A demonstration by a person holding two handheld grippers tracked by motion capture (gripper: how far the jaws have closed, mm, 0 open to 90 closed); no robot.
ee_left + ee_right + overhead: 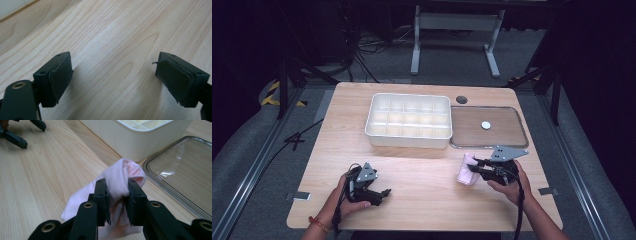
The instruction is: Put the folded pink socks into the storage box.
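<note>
On the desk (422, 170), near the clear lid (490, 128), my right gripper (117, 195) has its jaws clamped on a pink sock (120, 177); my left gripper (113, 75) sits spread wide, holding nothing.

Box (408, 121) mid-table, lid (488, 127) at its right, sock (467, 170) before lid

The pink sock (120, 187) is pinched between the right gripper's (117, 197) jaws — its lower part hidden behind them; the clear lid (185, 170) runs off the picture's edge.
</note>
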